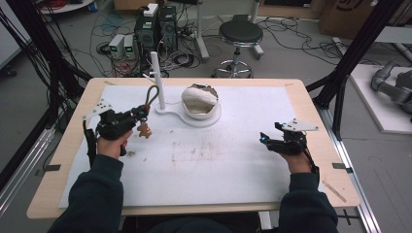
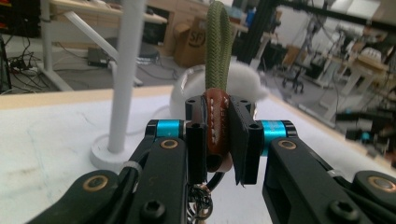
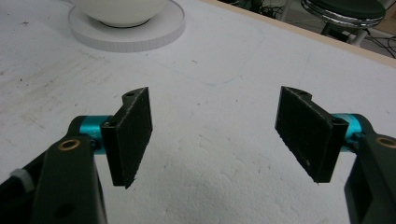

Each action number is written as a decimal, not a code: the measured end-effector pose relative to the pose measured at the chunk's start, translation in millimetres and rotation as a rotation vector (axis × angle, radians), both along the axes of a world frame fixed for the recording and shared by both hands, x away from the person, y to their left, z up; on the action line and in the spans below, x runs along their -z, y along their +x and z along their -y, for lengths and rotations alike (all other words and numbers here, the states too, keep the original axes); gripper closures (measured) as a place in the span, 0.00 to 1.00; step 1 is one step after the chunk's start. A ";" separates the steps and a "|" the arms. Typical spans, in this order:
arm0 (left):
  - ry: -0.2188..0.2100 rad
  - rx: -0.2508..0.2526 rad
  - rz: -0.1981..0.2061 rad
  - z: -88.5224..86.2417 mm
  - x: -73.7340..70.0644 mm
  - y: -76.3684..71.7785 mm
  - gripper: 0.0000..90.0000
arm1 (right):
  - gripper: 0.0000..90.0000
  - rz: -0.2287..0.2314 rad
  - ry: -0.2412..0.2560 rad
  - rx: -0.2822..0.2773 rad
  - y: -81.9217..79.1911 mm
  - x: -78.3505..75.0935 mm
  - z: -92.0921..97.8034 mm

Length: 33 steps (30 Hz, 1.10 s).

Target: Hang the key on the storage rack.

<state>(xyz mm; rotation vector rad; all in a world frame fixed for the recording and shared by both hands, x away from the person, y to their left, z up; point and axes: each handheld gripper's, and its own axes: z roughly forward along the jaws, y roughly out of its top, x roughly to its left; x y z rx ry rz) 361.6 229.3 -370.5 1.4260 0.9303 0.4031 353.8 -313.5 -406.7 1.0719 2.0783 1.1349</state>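
- The left gripper [image 2: 219, 140] has its jaws pinched on the brown leather tab [image 2: 217, 128] of a keychain; the stitched tab stands upright between the two black pads, pressed from both sides.
- From the top of the tab a green cord loop [image 2: 219, 42] rises straight up above the jaws; below them, metal rings [image 2: 201, 207] hang down from the tab.
- In the high view the same keychain [image 1: 144, 114] is held clear of the table, its loop reaching up toward the white post [image 1: 158, 80], with a small brown figure [image 1: 143, 130] dangling under the left gripper [image 1: 141, 115].
- The post stands on a white base [image 1: 167, 112]; the keychain is just left of it, and the loop is not over the post.
- A white bowl [image 1: 200, 100] sits on the round part of that base, to the right of the post.
- The right gripper [image 3: 215, 135] has its jaws spread wide with nothing between them, above the white table mat [image 3: 224, 70]; in the high view the right gripper [image 1: 272, 138] is well apart from the post, far to its right.
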 end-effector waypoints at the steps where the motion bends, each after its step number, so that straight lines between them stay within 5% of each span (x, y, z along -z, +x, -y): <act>1: -0.006 -0.004 0.002 -2.8 -3.2 2.9 0.86 | 0.31 -0.002 0.001 0.002 -0.2 -0.2 -0.4; 8: -0.062 -0.029 -0.006 -9.8 -15.4 22.6 0.86 | 0.31 0.001 -0.005 -0.002 0.3 -0.1 -2.2; 15: -0.050 -0.057 -0.039 -8.0 -21.1 42.3 0.86 | 0.31 -0.003 -0.005 -0.003 0.4 -0.2 -1.3; 25: 0.067 -0.104 -0.114 4.6 -19.7 65.8 0.86 | 0.31 -0.005 -0.007 -0.007 0.5 0.4 -2.4; 33: 0.104 -0.109 -0.144 10.3 -13.0 71.1 0.85 | 0.31 -0.009 -0.011 -0.011 0.7 1.3 -3.2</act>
